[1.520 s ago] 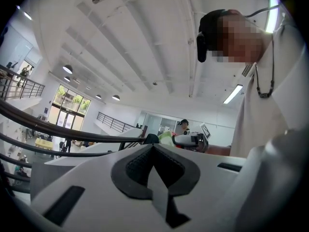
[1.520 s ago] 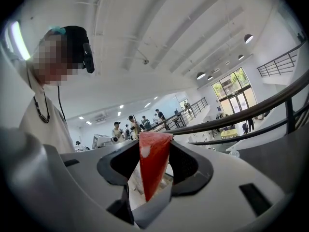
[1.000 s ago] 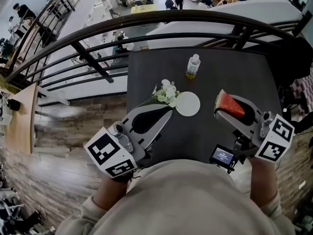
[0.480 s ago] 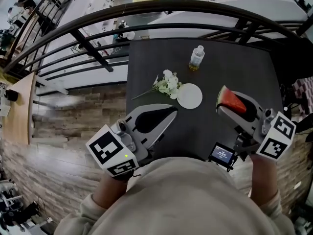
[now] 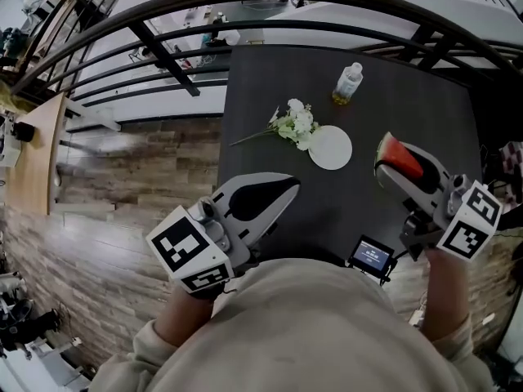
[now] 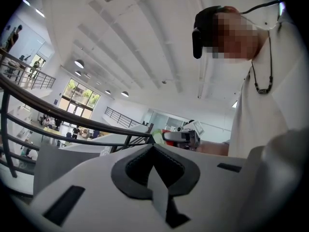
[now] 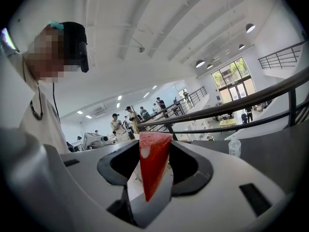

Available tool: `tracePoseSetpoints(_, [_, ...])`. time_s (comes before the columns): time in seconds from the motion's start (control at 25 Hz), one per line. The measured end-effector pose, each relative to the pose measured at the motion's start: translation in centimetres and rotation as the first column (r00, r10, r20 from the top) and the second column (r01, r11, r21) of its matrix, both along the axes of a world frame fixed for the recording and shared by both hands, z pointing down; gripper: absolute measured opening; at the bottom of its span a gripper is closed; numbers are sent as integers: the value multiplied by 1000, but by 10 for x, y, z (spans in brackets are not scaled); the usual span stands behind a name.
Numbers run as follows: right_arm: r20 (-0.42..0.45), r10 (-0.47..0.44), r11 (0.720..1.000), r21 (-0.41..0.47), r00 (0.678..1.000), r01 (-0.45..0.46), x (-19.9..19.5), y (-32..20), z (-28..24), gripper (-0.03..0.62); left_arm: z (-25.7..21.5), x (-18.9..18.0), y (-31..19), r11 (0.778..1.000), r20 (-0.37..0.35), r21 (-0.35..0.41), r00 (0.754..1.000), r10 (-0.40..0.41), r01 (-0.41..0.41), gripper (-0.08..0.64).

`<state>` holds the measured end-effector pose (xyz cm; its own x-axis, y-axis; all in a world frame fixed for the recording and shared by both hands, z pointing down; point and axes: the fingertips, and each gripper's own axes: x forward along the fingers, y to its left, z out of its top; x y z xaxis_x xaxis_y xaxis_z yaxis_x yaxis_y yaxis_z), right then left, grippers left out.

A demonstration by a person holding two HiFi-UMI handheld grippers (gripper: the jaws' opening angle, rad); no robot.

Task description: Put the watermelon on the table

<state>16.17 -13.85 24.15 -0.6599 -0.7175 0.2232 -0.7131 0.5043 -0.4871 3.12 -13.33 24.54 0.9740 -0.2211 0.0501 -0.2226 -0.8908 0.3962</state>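
Note:
A red wedge of watermelon [image 5: 400, 157] with a thin green rind sits between the jaws of my right gripper [image 5: 391, 168], which is shut on it over the right side of the dark table [image 5: 261, 96]. In the right gripper view the watermelon [image 7: 153, 163] stands point down between the pads of the right gripper [image 7: 154, 178]. My left gripper [image 5: 283, 189] hovers over the table's near left part. Its jaws meet with nothing between them, and the left gripper view shows the left gripper [image 6: 153, 149] closed along a seam.
On the table lie a round white disc [image 5: 330, 148], a sprig of white flowers [image 5: 296, 123] and a small bottle [image 5: 348, 82] farther back. A black railing [image 5: 163, 47] curves behind the table. A small device with a screen [image 5: 372, 256] hangs near my body.
Both grippers have sunk a little, and the right one with the watermelon has drifted right in the picture. The head view has shifted, so the table's things sit higher and further right.

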Motion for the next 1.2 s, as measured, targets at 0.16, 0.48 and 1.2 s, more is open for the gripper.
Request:
tracePoseSetpoints(0.16, [0, -21, 1000, -18, 1000, 21, -2, -9, 10, 202, 8, -6, 3, 1000, 8, -19, 1000, -18, 18, 3])
tracePoseSetpoints(0.48, [9, -54, 997, -53, 998, 55, -7, -21, 27, 202, 22, -27, 7, 995, 14, -61, 997, -80, 81, 3])
tracePoseSetpoints(1.2, [22, -106, 991, -84, 994, 107, 1, -48, 63, 202, 35, -21, 11, 987, 47, -69, 989, -140, 143, 3])
